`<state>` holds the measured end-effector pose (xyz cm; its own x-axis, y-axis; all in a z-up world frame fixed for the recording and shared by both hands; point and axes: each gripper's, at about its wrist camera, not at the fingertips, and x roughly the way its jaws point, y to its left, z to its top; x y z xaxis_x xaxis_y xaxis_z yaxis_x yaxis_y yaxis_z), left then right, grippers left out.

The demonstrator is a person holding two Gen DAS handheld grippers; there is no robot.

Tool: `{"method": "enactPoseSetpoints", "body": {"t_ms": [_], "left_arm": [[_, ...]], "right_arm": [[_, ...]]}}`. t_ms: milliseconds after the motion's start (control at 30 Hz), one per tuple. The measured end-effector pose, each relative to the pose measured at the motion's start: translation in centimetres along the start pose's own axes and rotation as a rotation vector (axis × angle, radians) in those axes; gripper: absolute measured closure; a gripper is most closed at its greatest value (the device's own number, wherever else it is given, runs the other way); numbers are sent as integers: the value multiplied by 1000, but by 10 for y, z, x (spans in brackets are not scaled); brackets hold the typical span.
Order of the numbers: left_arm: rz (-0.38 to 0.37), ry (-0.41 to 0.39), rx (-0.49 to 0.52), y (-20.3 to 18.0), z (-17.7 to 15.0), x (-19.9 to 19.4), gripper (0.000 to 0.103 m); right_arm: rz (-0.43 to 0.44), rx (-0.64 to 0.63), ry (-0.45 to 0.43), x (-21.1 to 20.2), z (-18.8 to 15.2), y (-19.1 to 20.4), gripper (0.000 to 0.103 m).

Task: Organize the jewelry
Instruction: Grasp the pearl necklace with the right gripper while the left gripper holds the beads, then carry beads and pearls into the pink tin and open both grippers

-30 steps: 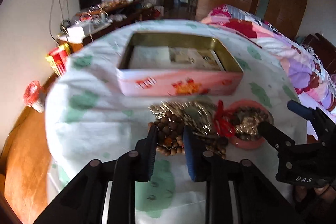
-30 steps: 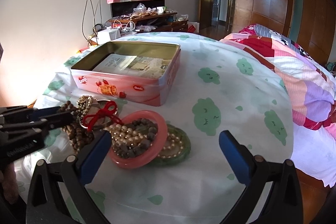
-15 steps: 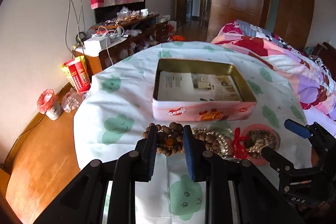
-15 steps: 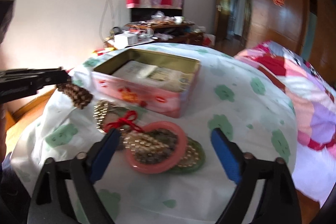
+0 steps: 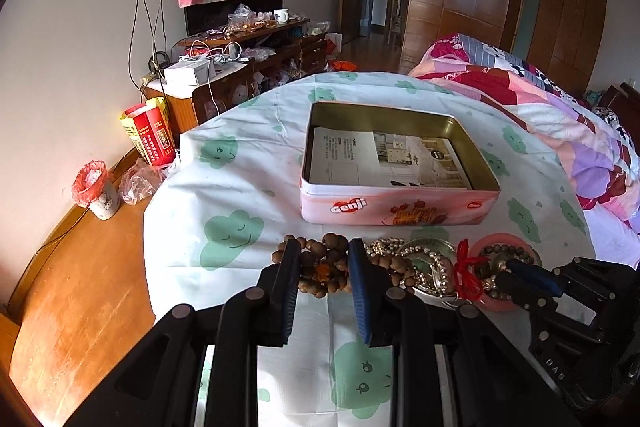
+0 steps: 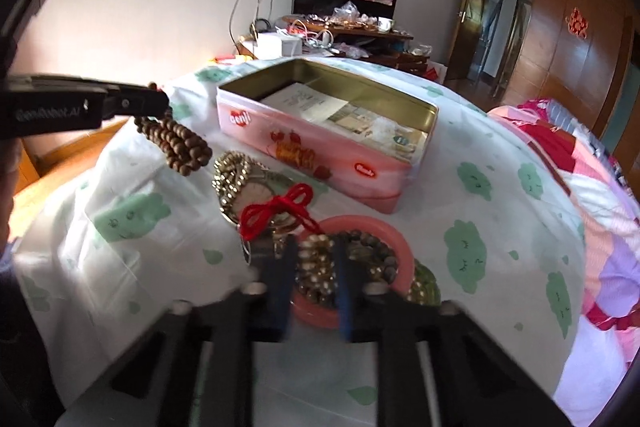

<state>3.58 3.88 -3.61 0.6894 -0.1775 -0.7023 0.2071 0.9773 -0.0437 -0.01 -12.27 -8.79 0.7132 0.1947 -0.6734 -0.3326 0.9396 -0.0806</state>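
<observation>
My left gripper (image 5: 323,253) is shut on a brown wooden bead bracelet (image 5: 320,267) and holds it above the cloth; it hangs from the left gripper in the right wrist view (image 6: 178,143). My right gripper (image 6: 314,253) has closed around a pearl bead strand (image 6: 316,267) lying in a pink bangle (image 6: 394,247). A red string knot (image 6: 276,213), gold bead strands (image 6: 232,175) and a green bangle (image 6: 428,287) lie beside it. The open pink tin (image 5: 396,213) with papers inside stands behind the pile.
The jewelry lies on a white cloth with green cloud prints (image 5: 232,235) over a table. A patchwork bed (image 5: 560,115) is at the right. A cluttered wooden cabinet (image 5: 240,55), a red box (image 5: 150,135) and a small bin (image 5: 96,191) are at the left.
My left gripper has lifted the wooden bead bracelet off the pile and pulled back. My right gripper has moved in over the pink bangle and closed from wide open onto the pearl strand.
</observation>
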Motion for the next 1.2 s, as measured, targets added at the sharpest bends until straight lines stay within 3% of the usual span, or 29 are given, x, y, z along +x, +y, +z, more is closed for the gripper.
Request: {"method": "enactPoseSetpoints", "body": {"t_ms": [433,1200], "left_arm": [[-7,-43,-1,5,13,-15,79],[-7,-107,86,-3,60,-22,79]], "right_arm": [[44,102,-108,-33,20,-20,95],[12,73,-225,-63,76,-47,95]]}}
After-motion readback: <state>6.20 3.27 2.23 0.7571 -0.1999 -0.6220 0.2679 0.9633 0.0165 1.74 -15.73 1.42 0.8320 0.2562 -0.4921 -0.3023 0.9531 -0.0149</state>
